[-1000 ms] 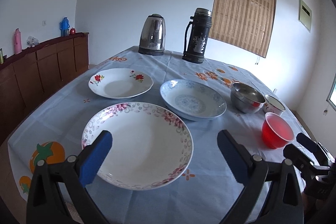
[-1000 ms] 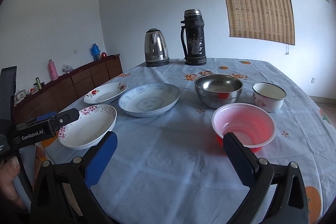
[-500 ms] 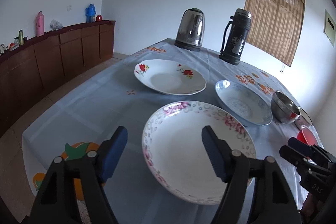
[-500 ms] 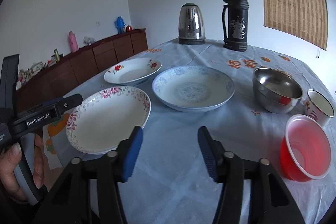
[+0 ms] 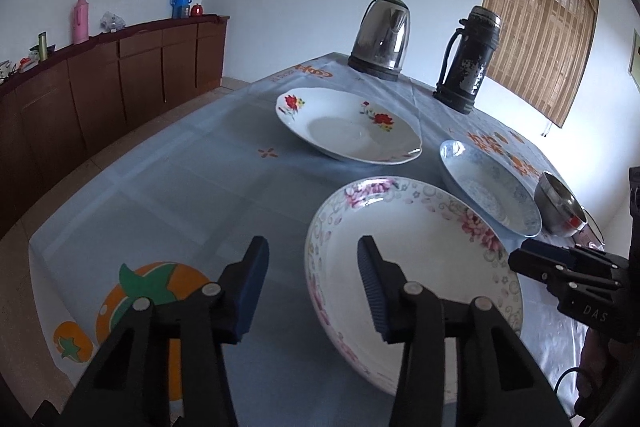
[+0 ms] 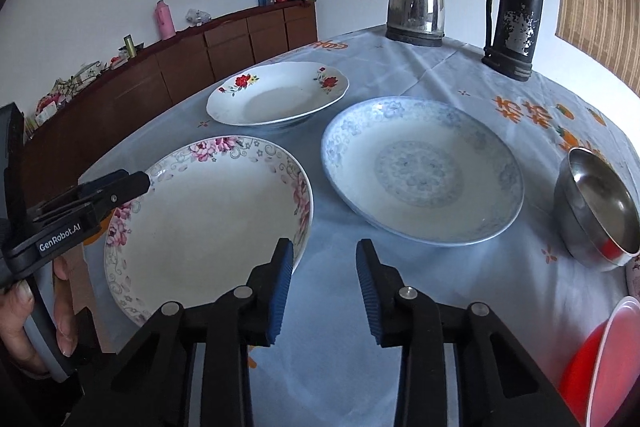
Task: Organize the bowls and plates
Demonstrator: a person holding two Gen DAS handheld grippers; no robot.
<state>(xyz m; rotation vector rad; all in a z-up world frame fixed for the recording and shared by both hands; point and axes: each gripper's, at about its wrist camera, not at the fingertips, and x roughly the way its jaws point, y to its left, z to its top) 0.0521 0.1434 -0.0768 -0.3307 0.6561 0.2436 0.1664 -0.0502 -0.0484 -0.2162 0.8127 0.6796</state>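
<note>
Half of red bowl (image 6: 600, 367) cut off at frame edge.

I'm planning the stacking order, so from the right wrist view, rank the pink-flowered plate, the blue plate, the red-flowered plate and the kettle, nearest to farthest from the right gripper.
1. Pink-flowered plate, just left of the right gripper.
2. Blue plate, ahead and to the right.
3. Red-flowered plate, beyond, on the left.
4. Kettle, at the far edge.

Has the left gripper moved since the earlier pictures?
Yes. The left gripper has shifted leftward, now straddling the left rim of the pink-flowered plate, with its jaws closing and gripping nothing.
</note>
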